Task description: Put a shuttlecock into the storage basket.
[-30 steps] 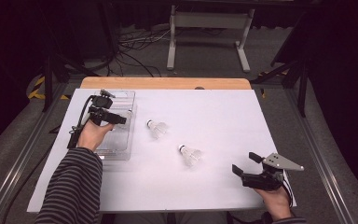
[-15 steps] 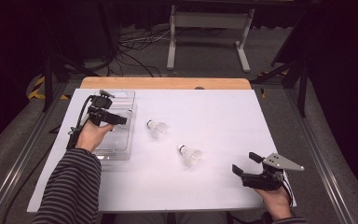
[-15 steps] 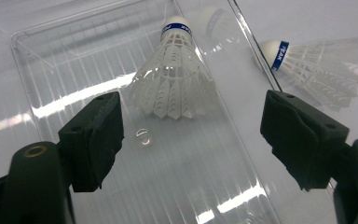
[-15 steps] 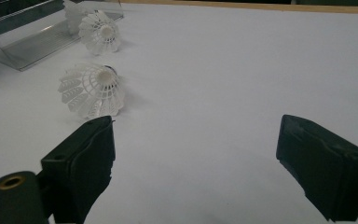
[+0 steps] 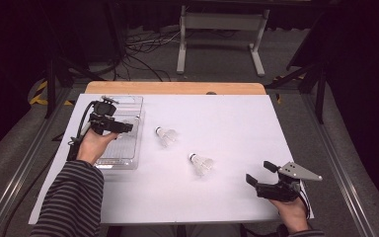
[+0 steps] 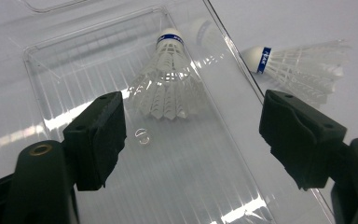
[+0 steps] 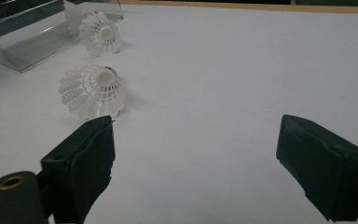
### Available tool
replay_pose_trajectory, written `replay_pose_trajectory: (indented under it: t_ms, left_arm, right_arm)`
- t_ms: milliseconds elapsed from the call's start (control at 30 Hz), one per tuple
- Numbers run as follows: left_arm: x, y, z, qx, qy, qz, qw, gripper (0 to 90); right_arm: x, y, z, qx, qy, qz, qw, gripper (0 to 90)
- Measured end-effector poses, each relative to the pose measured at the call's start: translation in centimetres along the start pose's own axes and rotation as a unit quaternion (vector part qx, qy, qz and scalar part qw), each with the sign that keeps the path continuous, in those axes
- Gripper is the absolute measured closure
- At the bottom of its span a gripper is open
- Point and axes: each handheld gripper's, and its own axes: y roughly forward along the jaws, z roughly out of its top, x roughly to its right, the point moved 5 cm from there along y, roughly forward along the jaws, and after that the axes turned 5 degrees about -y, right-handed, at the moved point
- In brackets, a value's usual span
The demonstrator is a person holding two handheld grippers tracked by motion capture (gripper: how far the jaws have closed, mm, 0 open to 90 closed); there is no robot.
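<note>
A: Where is the left claw?

B: Over the clear tray, at the table's left. Its jaws stand wide apart, holding nothing.

A: What lies ahead of it?

B: In the left gripper view, one shuttlecock lies inside the tray, just beyond the jaw tips and between them, a bit nearer the left jaw. Its long axis runs away from the claw: the blue-banded cork points off, the feather skirt faces back toward the jaws.

A: And outside the tray?

B: A second shuttlecock lies on the white table, just past the tray's wall, beyond the right jaw. It lies on its side, its axis crosswise to the claw, cork toward the tray, skirt away. In the high view it is the one just beside the tray, cork pointing toward the tray's side.

A: The right claw?

B: Low at the table's near right edge, released as well, jaws spread and empty.

A: What does it face?

B: In the right gripper view, a third shuttlecock lies ahead of the left jaw, near its tip but apart from it, skirt turned toward the claw. The second one lies farther off on the same side, beside the tray. In the high view the third sits between the two claws, well clear of both, cork to the left.
</note>
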Motion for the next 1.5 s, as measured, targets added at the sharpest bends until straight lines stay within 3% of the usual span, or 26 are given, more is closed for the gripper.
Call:
replay_pose_trajectory:
  t_ms: [233,433,567,1033,1500]
  left_arm:
    - [0.6,-0.9,-0.3,0.021,0.018,-0.006,0.9996,25.8]
    - [0.7,-1.5,-0.5,0.031,0.017,-0.009,0.9993,25.8]
    - [0.9,-1.7,-0.6,0.033,0.018,-0.021,0.9991,25.8]
    - [1.5,-2.4,-0.9,0.043,0.03,-0.024,0.9983,25.4]
    - [1.3,-2.7,-1.8,0.049,0.029,-0.024,0.9981,25.1]
  right_arm:
    - [0.0,0.0,0.0,0.001,0.001,-0.001,1.0,12.2]
    - [0.0,-0.1,0.0,0.002,0.001,-0.001,1.0,12.2]
    - [0.0,0.0,0.0,0.001,0.002,0.0,1.0,12.2]
    - [0.0,0.0,0.0,0.0,0.001,0.0,1.0,12.3]
    - [0.0,0.0,0.0,0.001,0.0,0.0,1.0,12.3]
